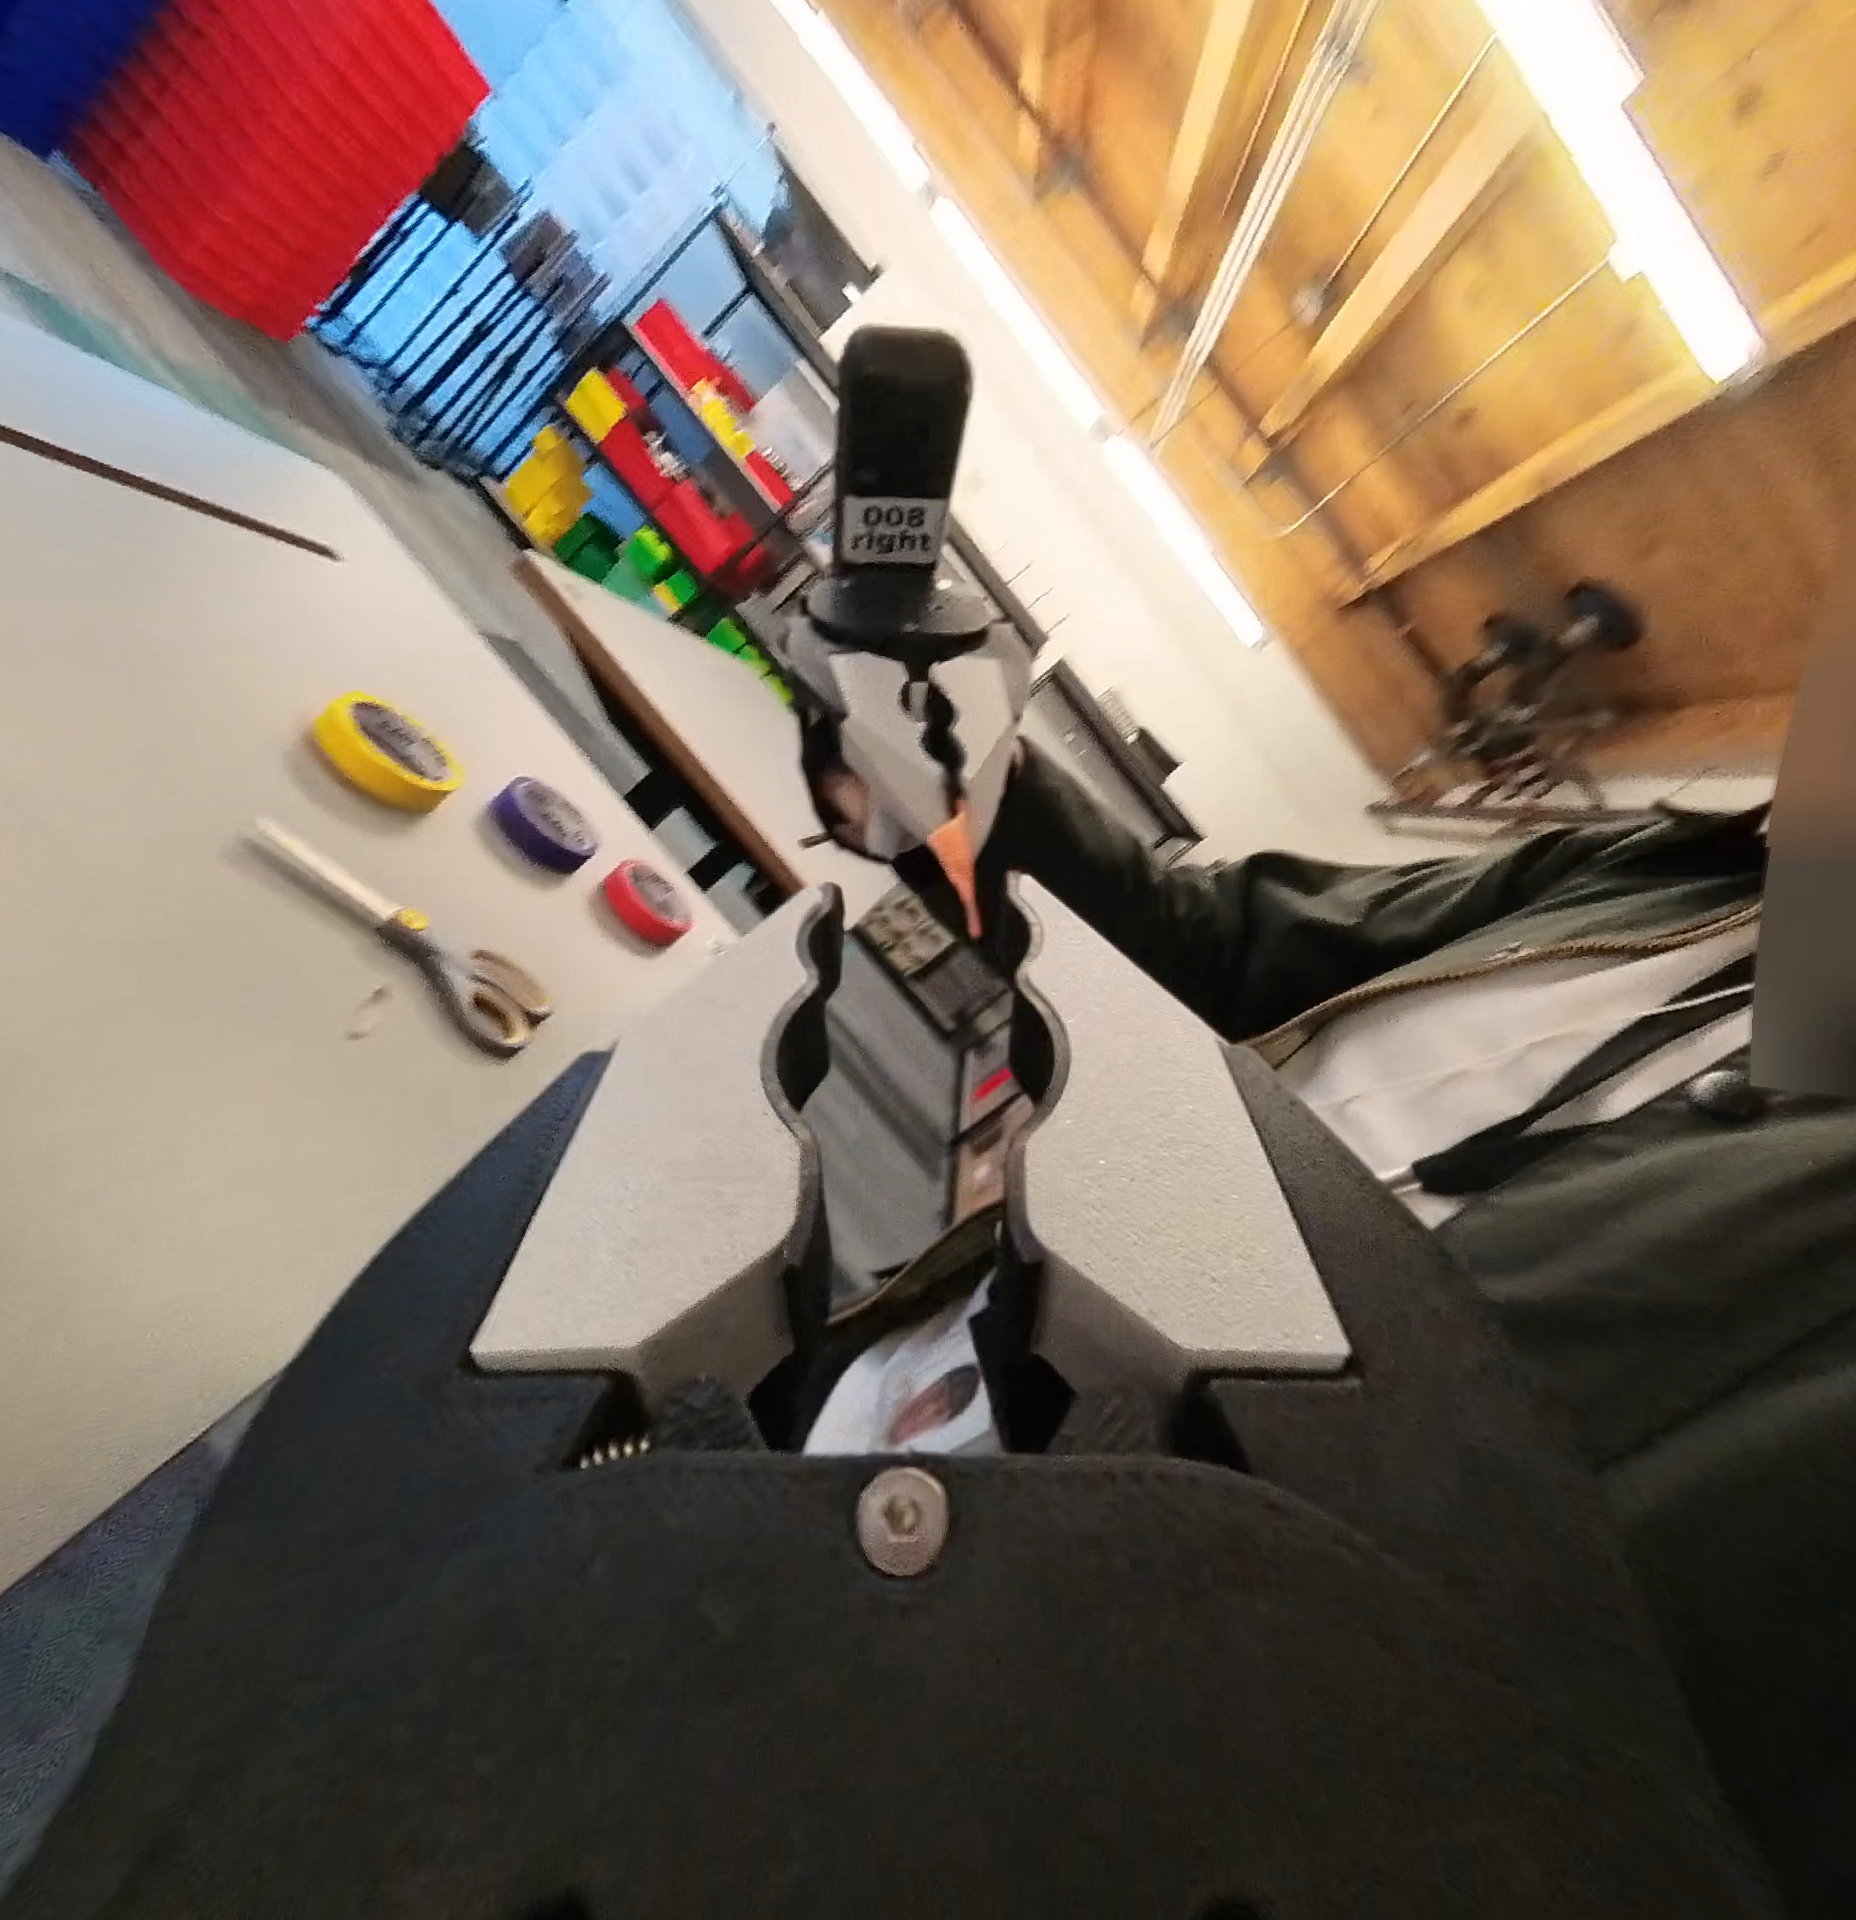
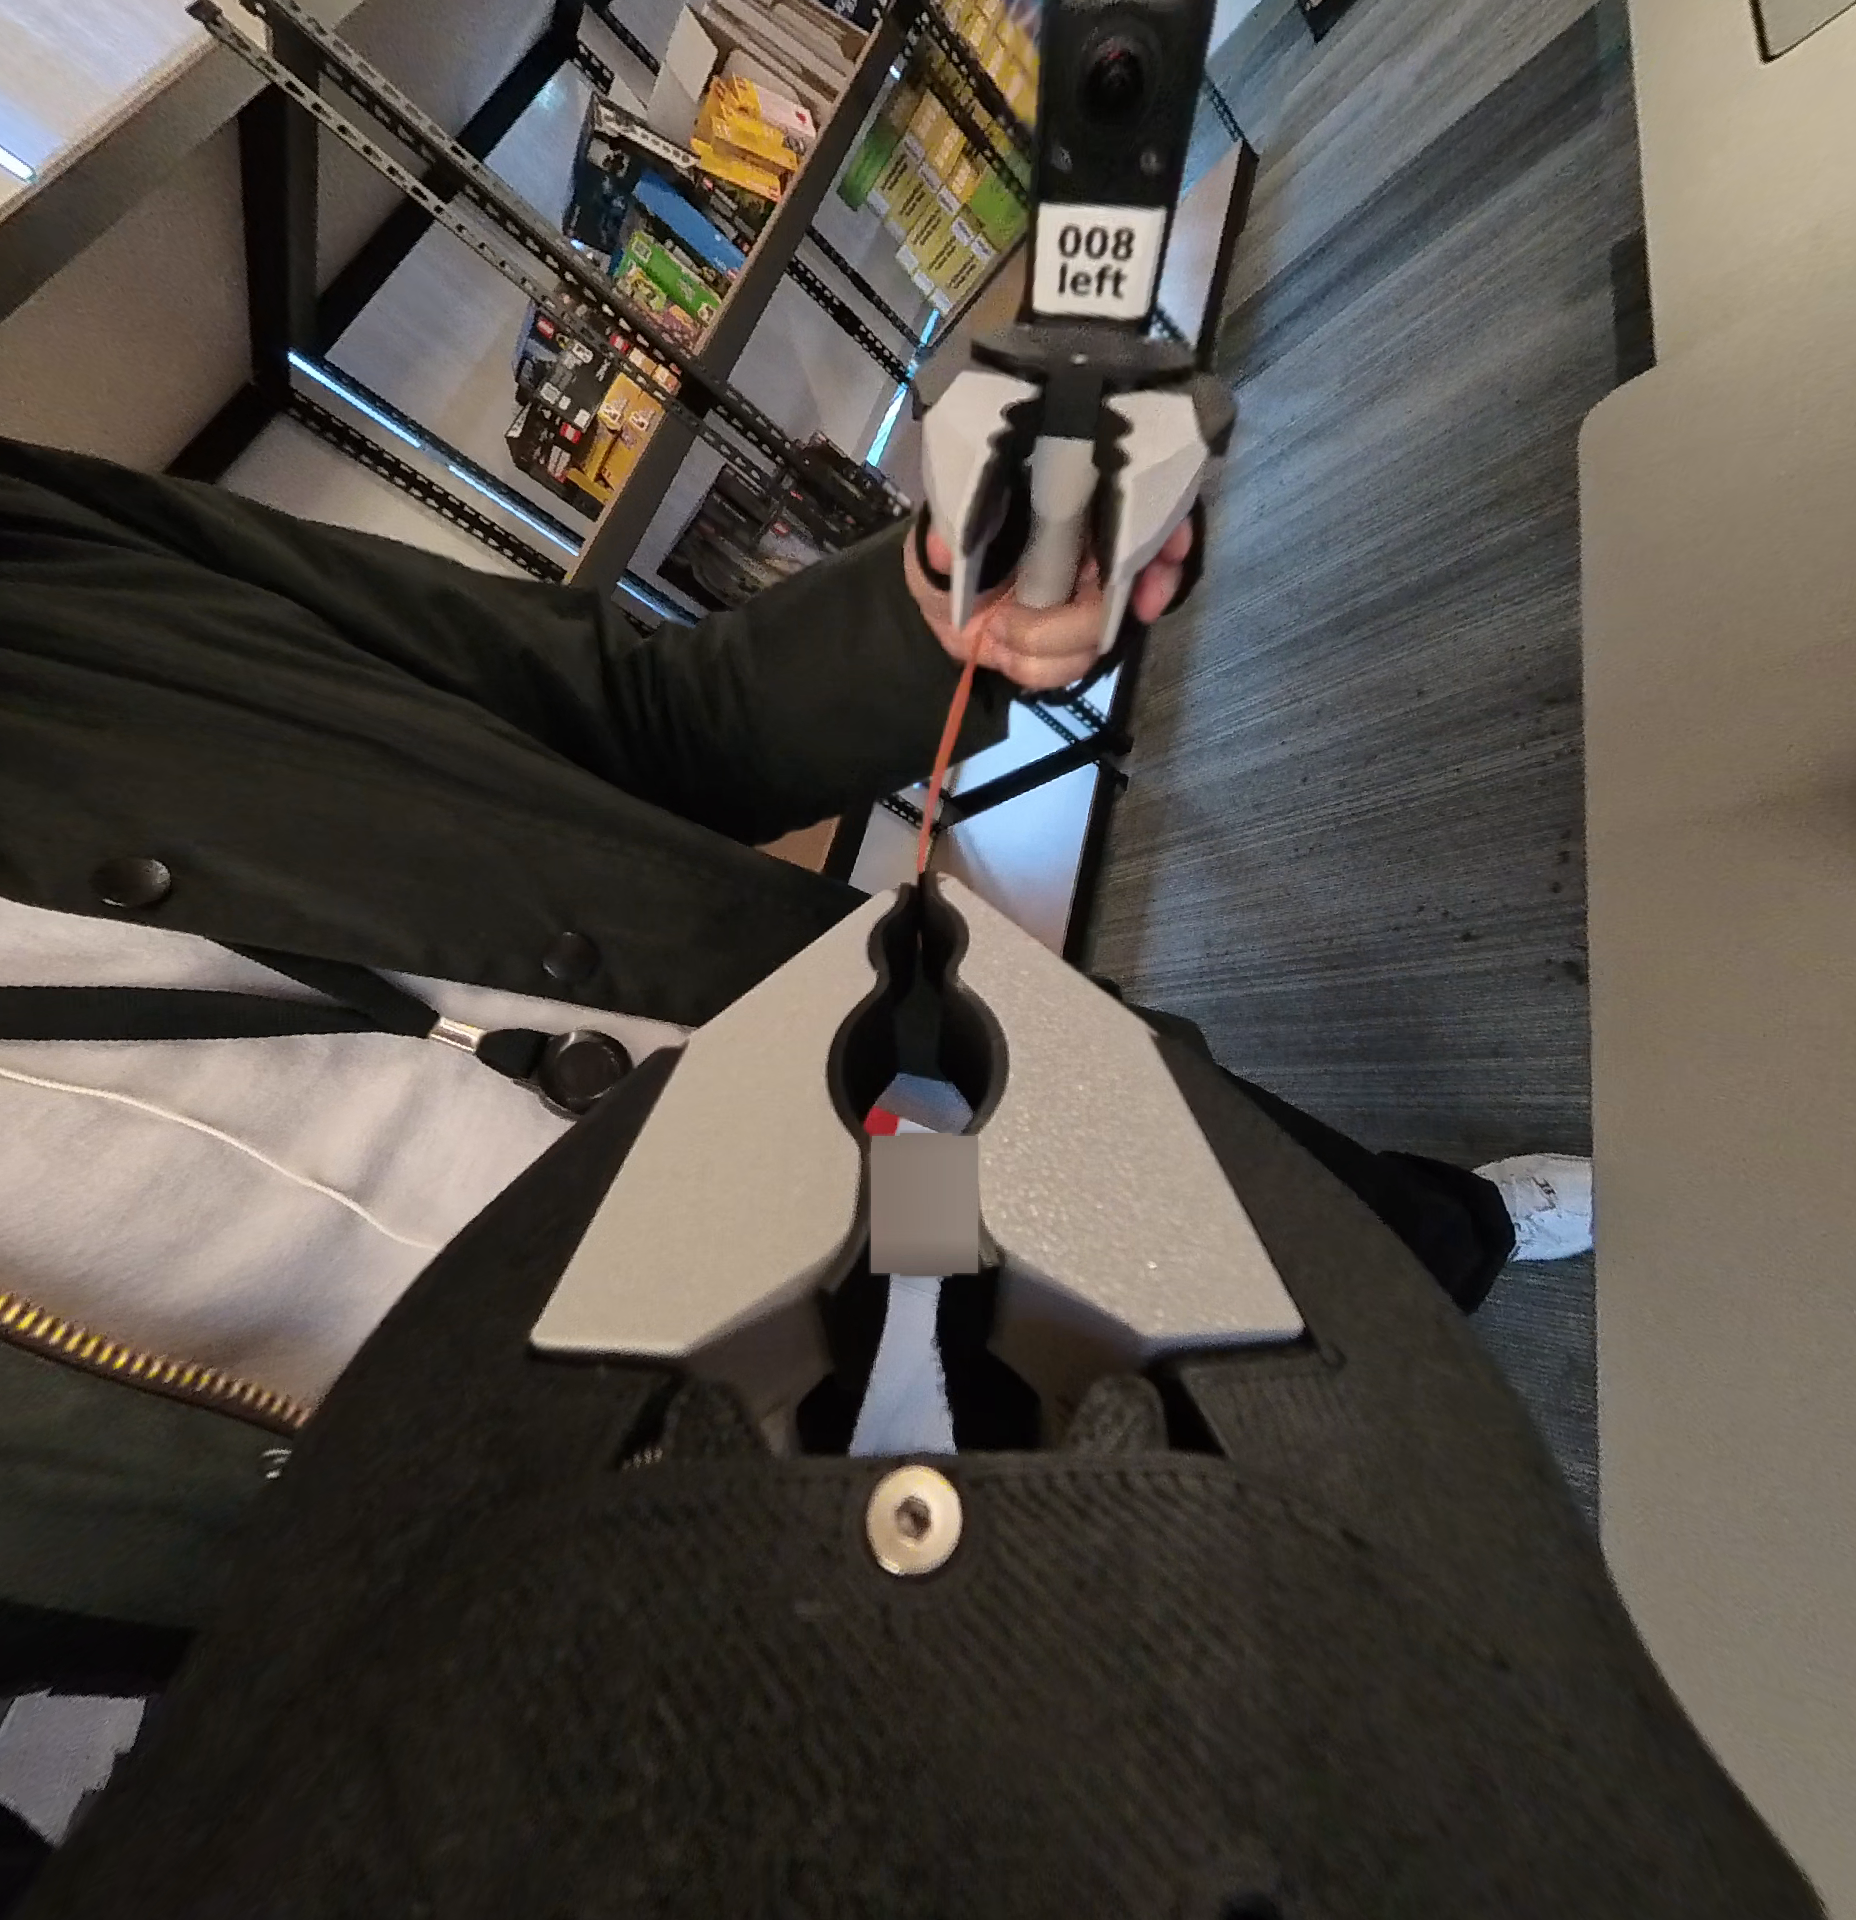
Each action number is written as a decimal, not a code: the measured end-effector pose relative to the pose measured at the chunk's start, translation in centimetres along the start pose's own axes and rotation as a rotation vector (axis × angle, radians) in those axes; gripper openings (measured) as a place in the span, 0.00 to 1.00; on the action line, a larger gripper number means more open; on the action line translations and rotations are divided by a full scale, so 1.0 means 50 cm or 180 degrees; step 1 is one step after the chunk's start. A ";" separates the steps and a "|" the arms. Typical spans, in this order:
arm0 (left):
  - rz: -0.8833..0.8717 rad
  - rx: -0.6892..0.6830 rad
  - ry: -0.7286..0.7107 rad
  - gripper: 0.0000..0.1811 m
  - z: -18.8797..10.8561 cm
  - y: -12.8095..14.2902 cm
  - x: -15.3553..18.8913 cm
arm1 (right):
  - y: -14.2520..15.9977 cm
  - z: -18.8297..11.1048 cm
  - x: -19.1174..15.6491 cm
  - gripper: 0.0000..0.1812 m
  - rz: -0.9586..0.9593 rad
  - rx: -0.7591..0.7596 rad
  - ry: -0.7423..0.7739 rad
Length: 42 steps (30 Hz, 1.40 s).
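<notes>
Your right hand-held gripper (image 2: 929,894) is closed on one end of an orange strip (image 2: 950,727); your left hand-held gripper (image 1: 919,914) stands part open, the strip's other end at its right fingertip. Scissors (image 1: 415,940) and tape rolls (image 1: 389,748) lie on the table (image 1: 124,831), well apart from the strip.

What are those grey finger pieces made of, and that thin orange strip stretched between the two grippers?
The grey fingers look like matte, grainy hard plastic, perhaps printed: speckled surface, sharp moulded edges. The orange strip looks like thin, flexible tape or ribbon, pulled taut between the right gripper and left gripper; which exactly, I cannot tell.
</notes>
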<state>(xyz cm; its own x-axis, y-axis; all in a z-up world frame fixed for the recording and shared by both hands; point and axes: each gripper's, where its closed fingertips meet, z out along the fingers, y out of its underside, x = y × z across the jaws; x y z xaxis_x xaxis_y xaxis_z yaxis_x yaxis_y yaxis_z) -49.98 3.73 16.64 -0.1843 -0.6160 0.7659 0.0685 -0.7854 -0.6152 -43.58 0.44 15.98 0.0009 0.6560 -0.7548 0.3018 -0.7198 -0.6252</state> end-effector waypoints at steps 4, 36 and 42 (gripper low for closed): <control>-0.0096 0.0006 0.0035 0.13 0.023 0.006 -0.002 | 0.005 -0.002 0.013 0.00 0.0026 0.0046 0.0038; 0.0563 -0.2418 -0.2123 0.00 -0.112 -0.004 -0.545 | 0.023 0.083 0.531 0.00 0.1692 0.1355 0.1440; 0.0462 -0.2471 -0.2109 0.00 -0.140 -0.012 -0.627 | 0.009 0.080 0.629 0.00 0.1991 0.0941 0.1880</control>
<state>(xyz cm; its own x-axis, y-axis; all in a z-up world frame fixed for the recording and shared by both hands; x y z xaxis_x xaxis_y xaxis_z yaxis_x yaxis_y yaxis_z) -51.13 23.94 -8.30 0.3688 -0.7964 0.4793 -0.6485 -0.5899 -0.4812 -47.23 19.83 -8.82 0.5953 0.0771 -0.7998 -0.1749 -0.9591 -0.2227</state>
